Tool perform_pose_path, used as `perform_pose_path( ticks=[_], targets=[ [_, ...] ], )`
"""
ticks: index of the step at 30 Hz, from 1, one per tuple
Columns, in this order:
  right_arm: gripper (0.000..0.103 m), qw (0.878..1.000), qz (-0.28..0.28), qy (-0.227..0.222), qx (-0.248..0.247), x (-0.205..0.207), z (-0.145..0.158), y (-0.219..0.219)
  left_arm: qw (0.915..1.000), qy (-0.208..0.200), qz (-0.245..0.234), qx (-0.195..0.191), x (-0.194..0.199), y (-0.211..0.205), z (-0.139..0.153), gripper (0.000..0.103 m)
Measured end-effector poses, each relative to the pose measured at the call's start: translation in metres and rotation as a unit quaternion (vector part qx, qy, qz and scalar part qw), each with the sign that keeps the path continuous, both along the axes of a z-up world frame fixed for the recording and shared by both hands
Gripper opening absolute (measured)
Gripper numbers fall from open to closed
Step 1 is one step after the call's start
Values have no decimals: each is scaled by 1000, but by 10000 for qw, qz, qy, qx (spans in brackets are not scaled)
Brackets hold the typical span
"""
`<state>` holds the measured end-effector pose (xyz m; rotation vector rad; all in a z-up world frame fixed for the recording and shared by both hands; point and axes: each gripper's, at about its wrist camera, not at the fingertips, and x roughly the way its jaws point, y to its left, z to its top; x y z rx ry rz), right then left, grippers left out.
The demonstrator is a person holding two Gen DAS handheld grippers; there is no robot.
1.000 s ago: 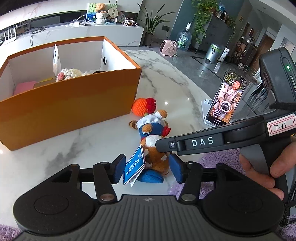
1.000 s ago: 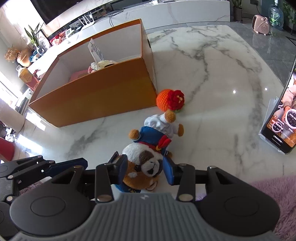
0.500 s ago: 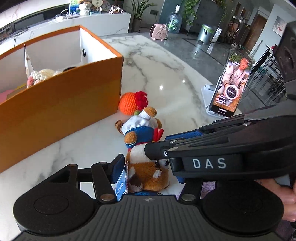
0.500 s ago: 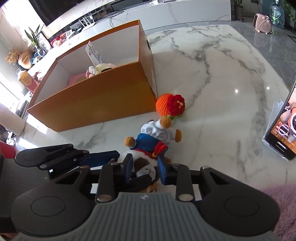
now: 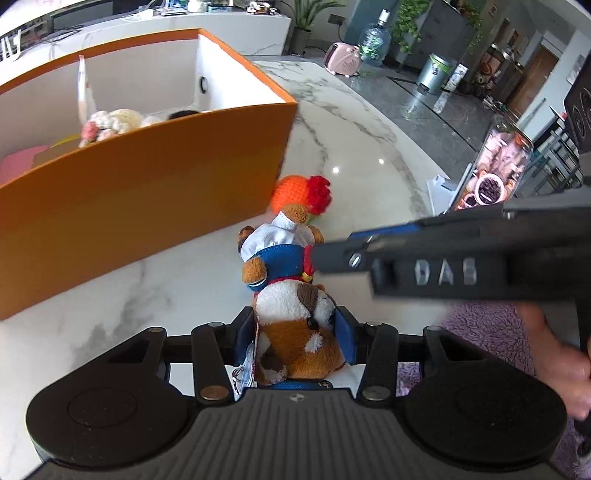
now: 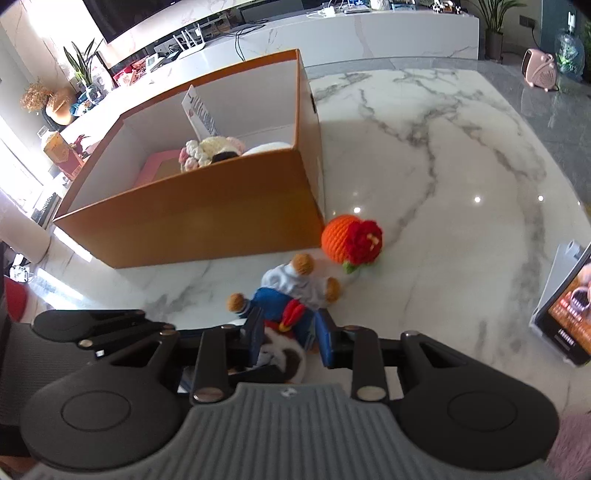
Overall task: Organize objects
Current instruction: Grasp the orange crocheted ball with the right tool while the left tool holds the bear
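A bright living room with a long white counter (image 6: 369,33), potted plants and grey floor surrounds the white marble table (image 6: 443,155); an open orange box (image 5: 140,192) stands on it holding soft toys; a phone (image 5: 491,177) leans on a stand near the edge; the plush dog (image 5: 295,325) lies before the box, left gripper (image 5: 295,332) closed on its head, right gripper (image 6: 288,336) narrowed around its blue body; a crocheted orange ball (image 6: 351,240) lies just beyond.
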<state>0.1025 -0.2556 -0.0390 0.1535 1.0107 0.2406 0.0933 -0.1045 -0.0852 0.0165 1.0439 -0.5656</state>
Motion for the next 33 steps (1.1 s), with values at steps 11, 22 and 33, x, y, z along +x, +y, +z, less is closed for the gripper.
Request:
perform_pose_path(
  ticks=[11,22,33],
  targets=[
    [52,9871,491,-516,-1432,52,-13,13,9991,109,351,-214,-5,33,8,53],
    [54,9741,773,-712,-2001,65,-40,25,9980,256,478,-318,1,40,12,53],
    [53,9757,745,-613,-1968,59,-40,26,9975,272,516,-397,-8,40,19,53]
  ],
)
